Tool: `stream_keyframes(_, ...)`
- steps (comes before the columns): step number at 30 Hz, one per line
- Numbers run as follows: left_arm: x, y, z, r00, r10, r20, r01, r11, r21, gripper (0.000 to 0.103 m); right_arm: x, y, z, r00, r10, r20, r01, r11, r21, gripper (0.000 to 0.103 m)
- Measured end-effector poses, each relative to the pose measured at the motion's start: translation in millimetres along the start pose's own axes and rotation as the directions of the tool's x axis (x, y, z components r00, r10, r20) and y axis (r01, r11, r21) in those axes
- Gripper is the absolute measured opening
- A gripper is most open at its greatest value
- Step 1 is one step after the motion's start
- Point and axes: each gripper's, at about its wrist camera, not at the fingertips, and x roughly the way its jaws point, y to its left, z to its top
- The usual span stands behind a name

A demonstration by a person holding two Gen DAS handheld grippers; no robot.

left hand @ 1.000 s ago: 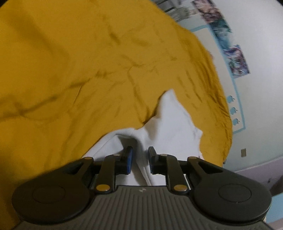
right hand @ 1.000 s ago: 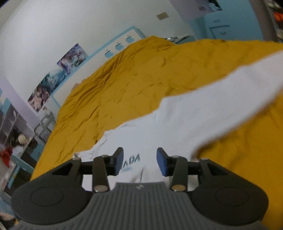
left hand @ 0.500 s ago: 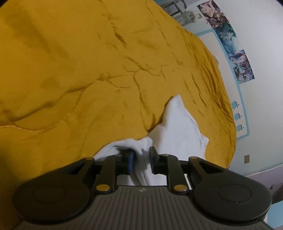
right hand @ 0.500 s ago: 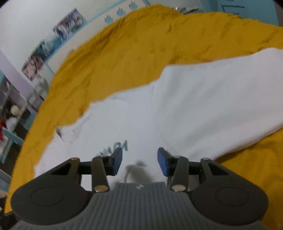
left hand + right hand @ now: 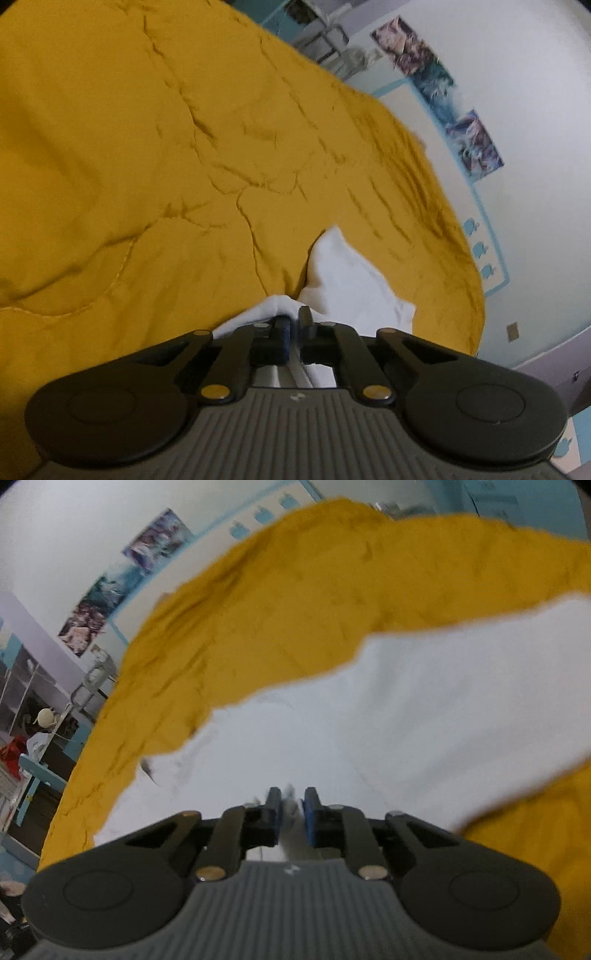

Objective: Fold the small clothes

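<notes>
Shirt (image 5: 343, 280): white, lying on the yellow bedspread (image 5: 147, 147).
Left view: left gripper (image 5: 293, 325), jaws clamped on a bunched fold of cloth; a white point runs away up the bed.
Right view: right gripper (image 5: 291, 805), jaws closing, a ridge of shirt (image 5: 406, 720) between them.
Handling: looks soft, light and limp; best held at edges or corners.
Long axis: seems to stretch toward the right edge.

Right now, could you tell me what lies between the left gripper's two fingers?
A bunched fold of the white garment sits pinched in the left gripper, its jaws shut on the cloth. The left wrist view shows it, above the yellow bedspread.
</notes>
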Motion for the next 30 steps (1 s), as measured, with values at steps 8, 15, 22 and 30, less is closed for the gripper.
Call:
stream_keyframes(8, 1, 32, -13, 0.999, 0.040, -0.002, -0.040, 0.988, -0.150, 0.005, -23, -26, -13, 0.991, -0.123, 0.053, 0.124, 0.992, -0.017, 0.000)
stream_keyframes(15, -37, 9, -5, 0.998, 0.063, -0.007, -0.063, 0.997, -0.032, 0.006, -30, -19, -9, 0.996, -0.056, 0.063, 0.060, 0.996, -0.059, 0.029)
stream_keyframes(22, -17, -51, -4, 0.999, 0.011, -0.040, -0.002, 0.975, 0.223, 0.021, -16, 22, -22, 0.989, 0.070, -0.128, -0.068, 0.998, 0.017, 0.035)
stream_keyframes(30, 43, -47, -5, 0.974, 0.216, -0.068, -0.171, 0.899, 0.404, 0.018, -27, -14, -54, 0.969, -0.083, -0.235, 0.129, 0.974, 0.188, 0.011)
